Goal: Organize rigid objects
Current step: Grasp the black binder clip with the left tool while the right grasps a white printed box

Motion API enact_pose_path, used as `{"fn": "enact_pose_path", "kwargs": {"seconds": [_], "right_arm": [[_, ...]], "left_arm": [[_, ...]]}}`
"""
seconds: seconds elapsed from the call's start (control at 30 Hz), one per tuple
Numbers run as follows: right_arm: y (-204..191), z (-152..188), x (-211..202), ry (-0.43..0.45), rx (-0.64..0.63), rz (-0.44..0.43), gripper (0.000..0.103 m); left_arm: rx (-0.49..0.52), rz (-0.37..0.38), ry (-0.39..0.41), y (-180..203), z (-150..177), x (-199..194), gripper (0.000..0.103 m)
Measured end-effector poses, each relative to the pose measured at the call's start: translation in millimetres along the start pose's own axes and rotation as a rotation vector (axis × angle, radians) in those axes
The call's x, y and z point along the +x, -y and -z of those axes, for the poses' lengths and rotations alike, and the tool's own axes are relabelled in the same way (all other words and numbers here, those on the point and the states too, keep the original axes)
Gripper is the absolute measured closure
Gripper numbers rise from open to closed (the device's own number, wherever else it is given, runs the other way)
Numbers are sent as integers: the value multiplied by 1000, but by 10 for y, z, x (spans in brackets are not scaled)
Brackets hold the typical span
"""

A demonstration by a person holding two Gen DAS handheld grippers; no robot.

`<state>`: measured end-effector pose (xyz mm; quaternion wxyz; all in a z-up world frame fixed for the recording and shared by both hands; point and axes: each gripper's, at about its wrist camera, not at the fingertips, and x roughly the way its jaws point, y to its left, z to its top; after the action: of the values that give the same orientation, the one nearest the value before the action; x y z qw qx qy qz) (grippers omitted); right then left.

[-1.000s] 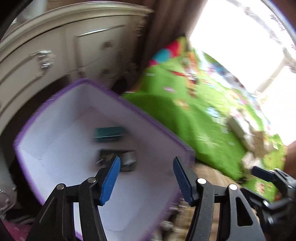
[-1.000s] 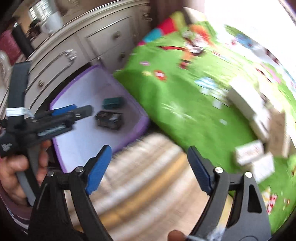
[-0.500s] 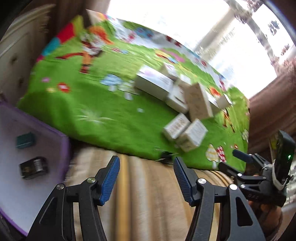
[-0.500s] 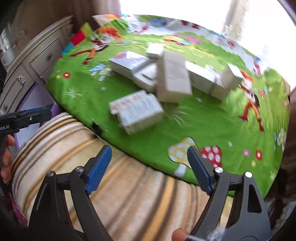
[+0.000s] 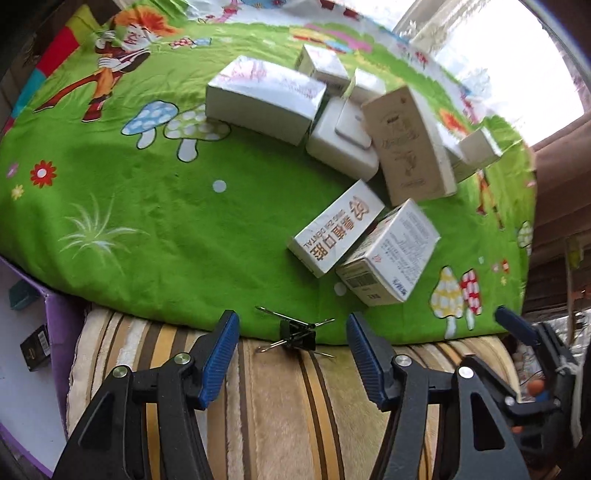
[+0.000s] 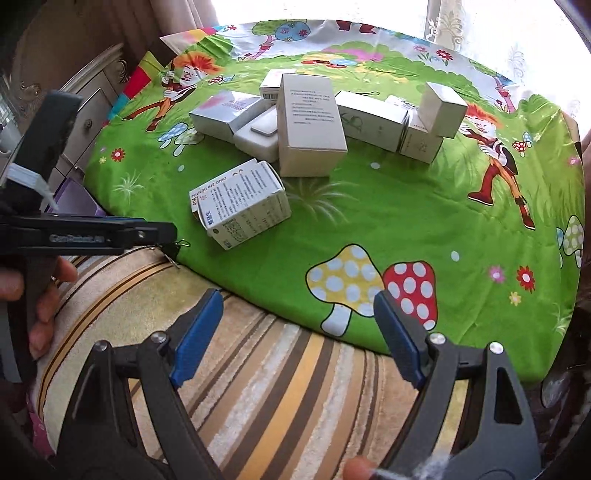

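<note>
Just beyond empty jaws, binder clip (image 5: 297, 334)

Bright window (image 6: 480, 22), brown curtains (image 6: 173, 18), cream dresser (image 6: 92, 107) w/ drawers.

both grippers swung from bin (image 5: 55, 314) to boxes (image 5: 334, 229)

**Cloth, card and plastic under my jaws**

My left gripper (image 5: 291, 345) wears ribbed blue pads (image 5: 218, 356) on matt black plastic arms with bright metal rivets. Below me lies a plush striped cushion (image 5: 280, 406), then a soft printed green cloth (image 5: 166, 221). The boxes (image 5: 334, 229) look like smooth card, one silvery (image 5: 264, 98) and glossy. The binder clip (image 5: 297, 334) is black with wire handles.
</note>
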<state>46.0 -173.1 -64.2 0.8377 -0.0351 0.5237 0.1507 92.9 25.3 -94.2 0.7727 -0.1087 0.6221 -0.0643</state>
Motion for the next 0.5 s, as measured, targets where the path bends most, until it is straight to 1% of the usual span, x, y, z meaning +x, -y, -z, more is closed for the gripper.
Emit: {"fn": "enact_pose_path", "kwargs": {"seconds": [0.07,0.13,0.17,0.23,0.3,0.4,0.43,0.47,0.5], "right_arm": [[21,3,6,-3,7,-4,17],[22,5,14,-6,9,-2,17],[18,7,18,-8,7,0,17],[13,0,21,-9,1,1,17],[2,-5,17,-9,-4,7,17],[-45,-32,15,-13,-23,17,17],[-71,-48,9,-13,-35,19,17],[-100,-70,2,-12,-50,19,17],[-132,-97,-5,-11,-66,19,17]], "left_arm": [[19,-16,-14,58,1,51,44],[32,-30,-24,98,-1,98,51],[37,-36,-34,111,1,130,58],[48,-44,-30,151,-1,150,59],[50,-36,-20,199,-14,160,64],[49,-23,-2,227,18,113,68],[48,-16,4,229,28,104,71],[44,-10,9,225,37,94,79],[39,-2,13,218,49,82,80]]}}
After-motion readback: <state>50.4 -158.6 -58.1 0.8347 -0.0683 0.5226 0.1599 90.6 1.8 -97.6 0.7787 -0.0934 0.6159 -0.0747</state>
